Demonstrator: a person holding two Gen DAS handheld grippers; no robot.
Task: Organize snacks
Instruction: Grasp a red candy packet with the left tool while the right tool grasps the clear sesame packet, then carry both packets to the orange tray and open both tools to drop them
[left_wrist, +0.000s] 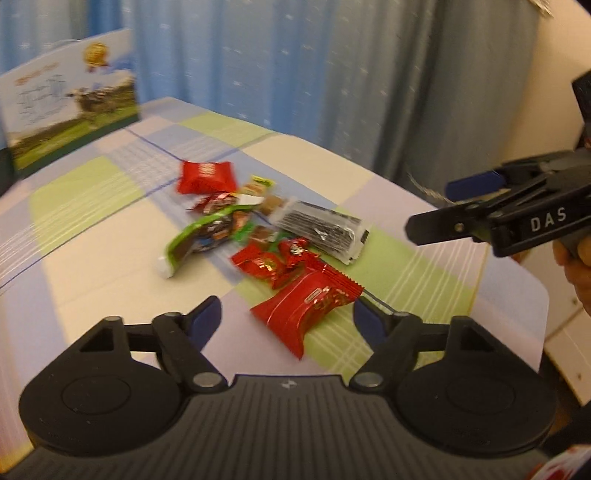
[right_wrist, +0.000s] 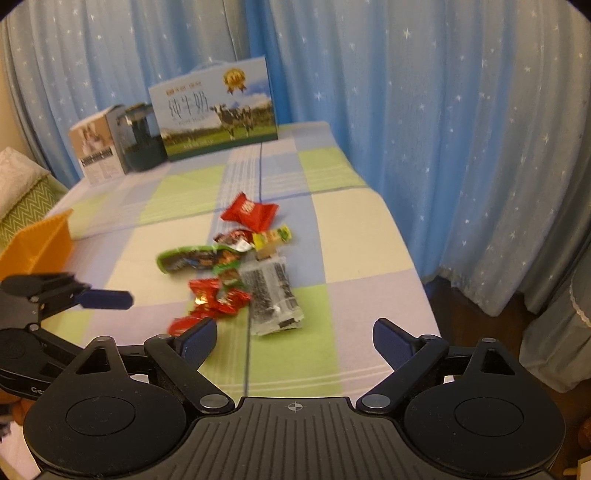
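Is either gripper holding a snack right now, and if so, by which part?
Nothing is held. The left gripper and right gripper both have open, empty jaws; the snack pile lies untouched on the table.

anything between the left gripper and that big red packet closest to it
Nothing visible does. The left gripper is open, with bare tablecloth up to the big red packet. The right gripper hangs off to the side.

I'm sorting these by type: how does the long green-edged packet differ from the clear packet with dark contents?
The green-edged packet is opaque and printed; the clear packet shows its dark contents. In the right wrist view, the green-edged packet lies crosswise on the pile's left, while the clear packet runs lengthwise on the right, nearer the camera. Both are long, flat and lie on the checked cloth, untouched by either tool.
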